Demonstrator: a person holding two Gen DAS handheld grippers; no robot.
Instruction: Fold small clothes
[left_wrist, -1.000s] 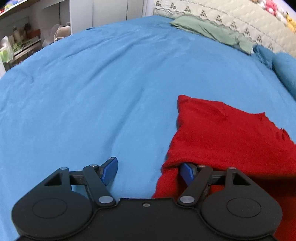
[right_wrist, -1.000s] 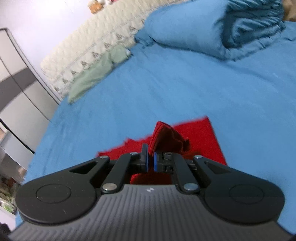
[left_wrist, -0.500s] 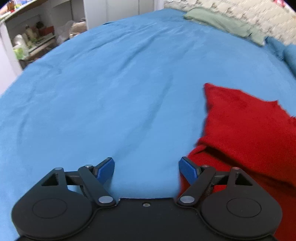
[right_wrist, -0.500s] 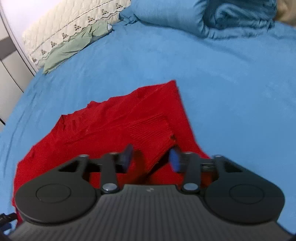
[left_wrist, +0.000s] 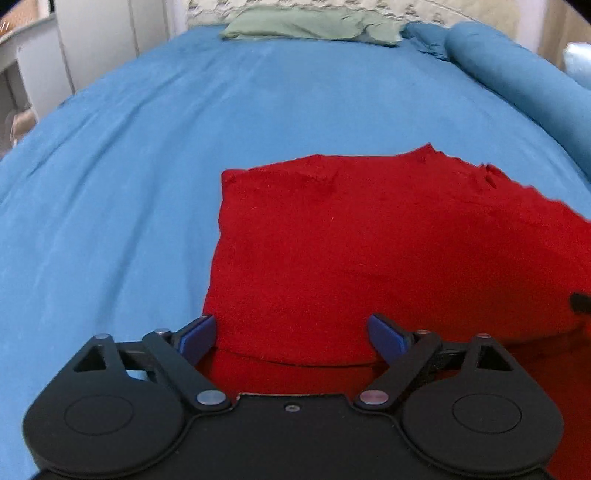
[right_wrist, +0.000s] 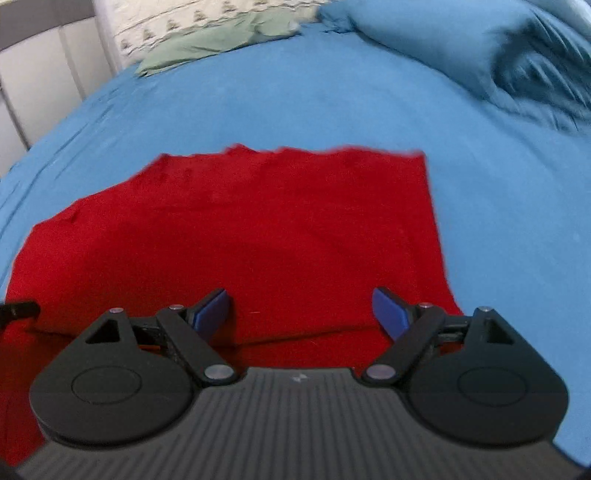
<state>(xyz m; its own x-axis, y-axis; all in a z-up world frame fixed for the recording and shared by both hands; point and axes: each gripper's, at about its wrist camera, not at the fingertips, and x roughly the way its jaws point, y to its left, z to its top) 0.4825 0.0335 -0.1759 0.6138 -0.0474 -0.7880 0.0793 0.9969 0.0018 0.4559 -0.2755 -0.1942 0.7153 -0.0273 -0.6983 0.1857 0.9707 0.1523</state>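
Observation:
A red knit garment (left_wrist: 369, 240) lies flat on the blue bed sheet (left_wrist: 129, 184), with a folded layer whose near edge runs just ahead of both grippers. My left gripper (left_wrist: 291, 336) is open and empty over the garment's near left part. My right gripper (right_wrist: 303, 310) is open and empty over the garment's (right_wrist: 240, 229) near right part. The tip of the other gripper shows at the edge of each view.
A green folded cloth (left_wrist: 310, 26) lies at the head of the bed against a quilted headboard. A rolled blue duvet (right_wrist: 461, 48) lies at the right. White cabinet doors (left_wrist: 103, 33) stand at the left beyond the bed edge.
My right gripper has let go of the red garment and opened. The garment has dropped flat onto itself. Both grippers have swung to face the garment squarely.

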